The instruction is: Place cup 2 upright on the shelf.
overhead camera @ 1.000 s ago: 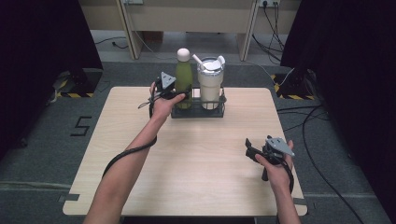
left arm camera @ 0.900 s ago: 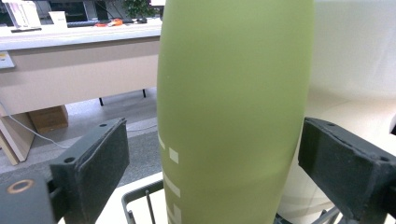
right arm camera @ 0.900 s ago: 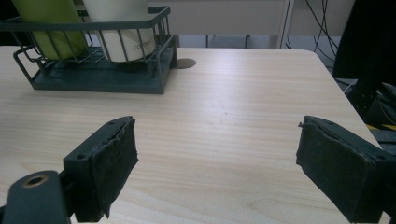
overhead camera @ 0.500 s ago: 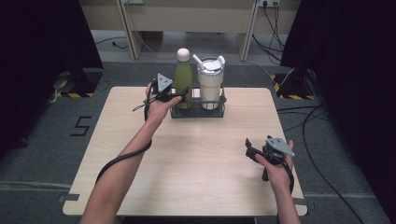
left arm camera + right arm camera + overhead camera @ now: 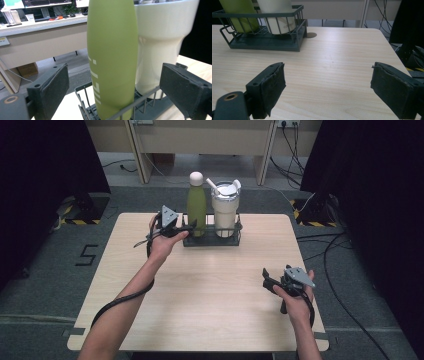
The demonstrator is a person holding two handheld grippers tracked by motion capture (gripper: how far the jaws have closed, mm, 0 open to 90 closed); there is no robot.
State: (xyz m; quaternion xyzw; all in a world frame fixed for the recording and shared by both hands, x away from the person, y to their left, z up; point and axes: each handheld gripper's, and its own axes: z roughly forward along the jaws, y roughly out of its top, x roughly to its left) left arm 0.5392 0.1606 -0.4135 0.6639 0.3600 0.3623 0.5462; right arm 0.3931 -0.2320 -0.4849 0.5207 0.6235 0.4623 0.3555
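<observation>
1. The green bottle [image 5: 196, 205] is tall and slim with a matte olive-green body that tapers toward the top, closed by a rounded cream-white cap.
2. White lettering runs lengthwise down its side, seen in the left gripper view [image 5: 112, 57].
3. It stands upright in the left end of a dark wire rack [image 5: 186, 240], its base below the rack's rim.
4. It stands just beside a white tumbler [image 5: 225, 210] on its right; whether they touch cannot be told.
5. The rack sits at the far middle of the bench [image 5: 210, 295].
</observation>
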